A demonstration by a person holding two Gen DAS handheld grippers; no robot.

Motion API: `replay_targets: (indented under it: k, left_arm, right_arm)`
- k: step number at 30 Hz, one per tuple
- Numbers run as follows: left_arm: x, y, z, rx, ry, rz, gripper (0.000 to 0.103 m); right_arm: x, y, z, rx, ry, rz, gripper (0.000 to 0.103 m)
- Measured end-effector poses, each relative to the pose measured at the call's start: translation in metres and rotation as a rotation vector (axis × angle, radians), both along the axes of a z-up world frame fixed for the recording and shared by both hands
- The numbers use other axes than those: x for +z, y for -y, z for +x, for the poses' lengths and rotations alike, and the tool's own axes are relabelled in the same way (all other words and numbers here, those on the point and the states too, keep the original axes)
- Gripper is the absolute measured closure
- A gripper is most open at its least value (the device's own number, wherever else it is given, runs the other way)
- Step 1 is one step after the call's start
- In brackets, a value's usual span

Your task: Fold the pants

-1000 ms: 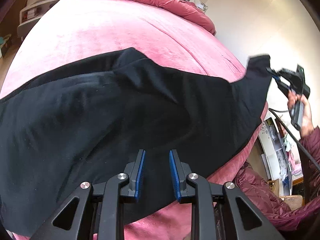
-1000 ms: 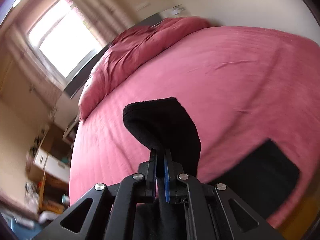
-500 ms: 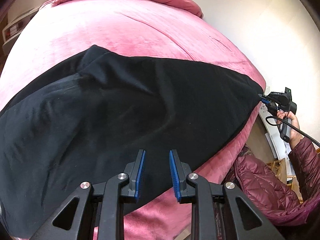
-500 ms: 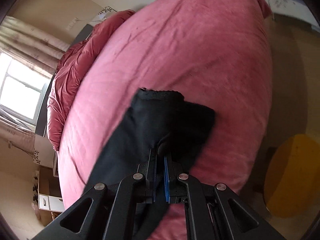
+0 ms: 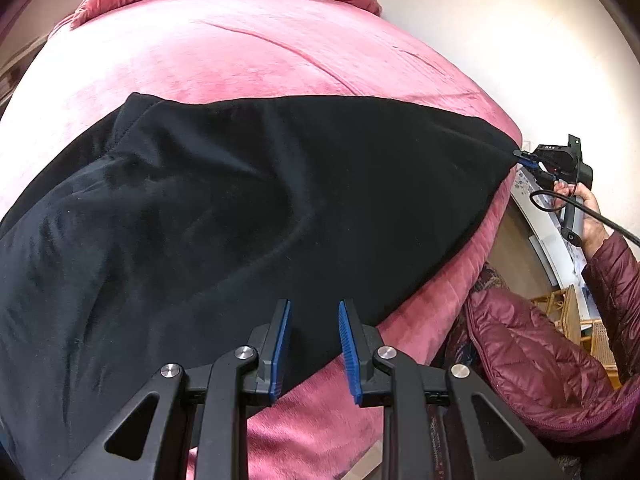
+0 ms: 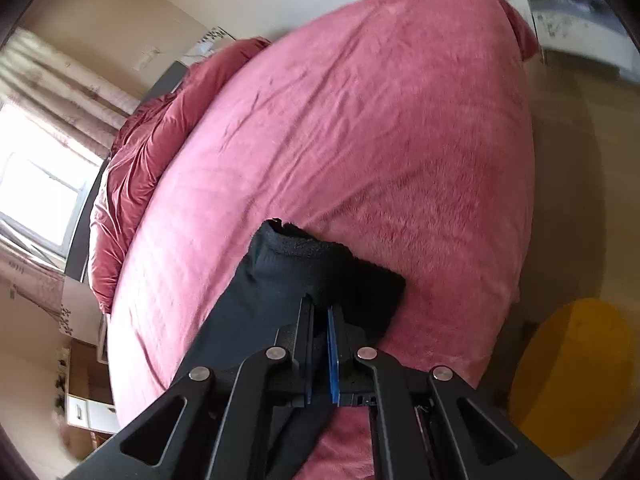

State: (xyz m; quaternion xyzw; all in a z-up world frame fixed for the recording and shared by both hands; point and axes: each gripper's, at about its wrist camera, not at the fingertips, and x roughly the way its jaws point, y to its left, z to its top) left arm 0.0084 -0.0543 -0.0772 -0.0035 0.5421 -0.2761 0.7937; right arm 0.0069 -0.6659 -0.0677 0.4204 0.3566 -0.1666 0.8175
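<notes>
The pants (image 5: 248,216) are lying spread across the bed (image 5: 240,48), long axis running sideways. The right gripper (image 6: 320,316) is clamping one end at the bed's edge. The left gripper (image 5: 313,312), jaws apart and gripping nothing, is hovering over the near hem, closer to the middle.

left hand-held gripper (image 5: 312,346) jaws parted, right hand-held gripper (image 6: 320,344) clamped

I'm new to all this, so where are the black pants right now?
The black pants lie spread across the near part of the pink bed in the left wrist view, one corner pinched by the right gripper at the bed's right edge.
</notes>
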Motion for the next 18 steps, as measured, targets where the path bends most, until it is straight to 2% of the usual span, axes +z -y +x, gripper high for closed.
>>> replay_targets:
  k: [2,3,5,7,9,13,15,18]
  left_arm:
    - [-0.004,0.001,0.000,-0.006,-0.008,0.003,0.079]
    - [-0.006,0.003,0.000,-0.011,-0.009,0.010,0.078]
    - [-0.008,0.008,-0.003,-0.034,0.003,0.028,0.075]
    - [-0.008,0.015,-0.007,-0.071,0.025,0.035,0.072]
    - [-0.009,0.021,-0.009,-0.101,0.038,0.042,0.070]
    - [-0.015,0.038,-0.016,-0.174,0.055,0.043,0.069]
    - [-0.020,0.043,-0.017,-0.193,0.053,0.045,0.067]
    - [-0.026,0.047,-0.017,-0.208,0.056,0.053,0.067]
  right_arm:
    - [-0.005,0.002,-0.001,-0.001,-0.040,-0.002,0.097]
    - [-0.009,0.003,-0.001,-0.005,-0.058,0.007,0.093]
    - [-0.015,0.005,-0.004,-0.003,-0.052,0.035,0.091]
    - [-0.012,0.004,-0.009,0.000,-0.039,0.049,0.082]
    - [-0.009,-0.005,-0.014,0.032,-0.032,0.053,0.079]
    - [-0.004,-0.049,-0.024,0.175,-0.005,0.118,0.077]
    - [-0.008,-0.067,-0.023,0.228,-0.008,0.137,0.070]
    - [-0.017,-0.091,-0.019,0.280,-0.029,0.148,0.068]
